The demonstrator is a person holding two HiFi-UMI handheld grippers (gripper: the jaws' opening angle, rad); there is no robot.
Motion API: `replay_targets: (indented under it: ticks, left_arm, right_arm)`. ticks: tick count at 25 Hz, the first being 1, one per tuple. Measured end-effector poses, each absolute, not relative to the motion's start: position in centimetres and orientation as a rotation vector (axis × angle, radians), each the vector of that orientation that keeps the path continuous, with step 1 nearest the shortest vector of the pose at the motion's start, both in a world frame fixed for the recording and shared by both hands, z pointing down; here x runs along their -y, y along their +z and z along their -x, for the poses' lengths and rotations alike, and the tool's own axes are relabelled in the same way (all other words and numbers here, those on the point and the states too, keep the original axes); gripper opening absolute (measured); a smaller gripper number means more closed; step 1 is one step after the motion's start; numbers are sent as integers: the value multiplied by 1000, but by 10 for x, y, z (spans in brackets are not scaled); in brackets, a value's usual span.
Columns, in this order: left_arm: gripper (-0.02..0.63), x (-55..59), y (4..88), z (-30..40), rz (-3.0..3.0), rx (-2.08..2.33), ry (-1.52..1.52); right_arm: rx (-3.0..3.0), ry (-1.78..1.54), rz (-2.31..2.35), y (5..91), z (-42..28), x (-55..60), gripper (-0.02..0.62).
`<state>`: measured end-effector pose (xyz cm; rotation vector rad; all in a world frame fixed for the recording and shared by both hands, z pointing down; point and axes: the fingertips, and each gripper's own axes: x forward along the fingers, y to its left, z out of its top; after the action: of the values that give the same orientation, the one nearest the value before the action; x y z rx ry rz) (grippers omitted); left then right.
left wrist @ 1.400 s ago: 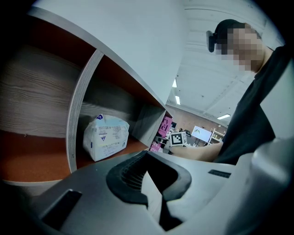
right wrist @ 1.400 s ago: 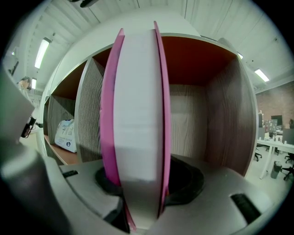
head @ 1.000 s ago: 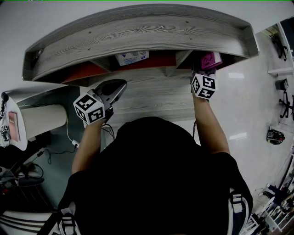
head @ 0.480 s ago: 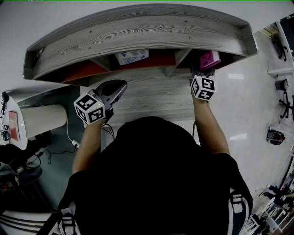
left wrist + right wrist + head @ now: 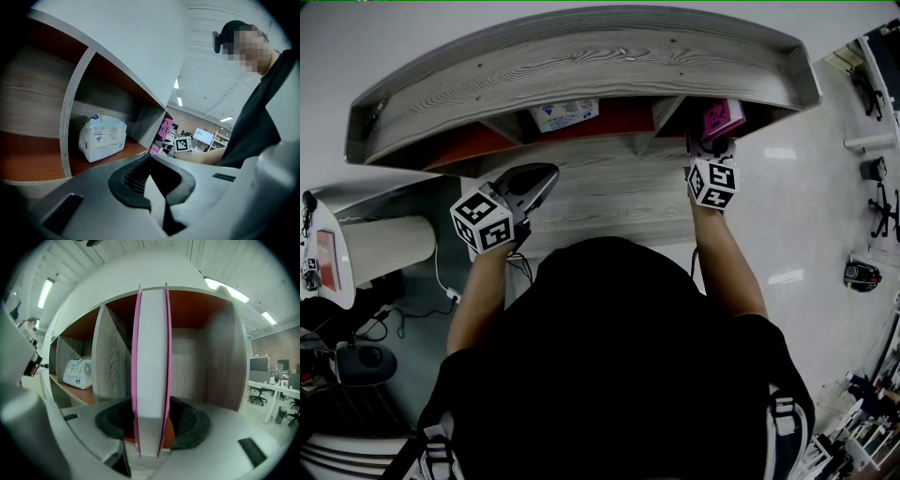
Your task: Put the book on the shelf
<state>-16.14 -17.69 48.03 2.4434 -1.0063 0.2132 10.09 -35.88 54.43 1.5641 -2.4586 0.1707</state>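
The pink-covered book [image 5: 151,362] stands upright on its edge in the right-hand compartment of the wooden shelf [image 5: 581,66]. In the head view the book [image 5: 724,117] shows just beyond my right gripper [image 5: 711,148]. My right gripper [image 5: 152,420] has its jaws wide on either side of the book's lower edge, and a sliver of the red shelf floor shows beside the right pad. My left gripper [image 5: 549,172] is shut and empty in front of the middle compartment, and its tips [image 5: 146,159] meet.
A white packet [image 5: 565,114] lies in the middle compartment, also visible as a white packet [image 5: 102,137] in the left gripper view. Upright dividers [image 5: 110,357] separate the compartments. A white cylinder [image 5: 389,246] and cables lie on the floor at the left.
The right gripper and the book have shifted slightly left, and the gripper has eased back a little. The left gripper has stayed where it was.
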Motion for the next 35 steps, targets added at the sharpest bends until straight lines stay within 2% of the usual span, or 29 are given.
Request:
replay_targets:
  ticks: [35]
  left_arm:
    - [18, 171, 476, 150, -2478, 969, 217]
  right_arm:
    - [2443, 148, -1613, 525, -130, 313, 215]
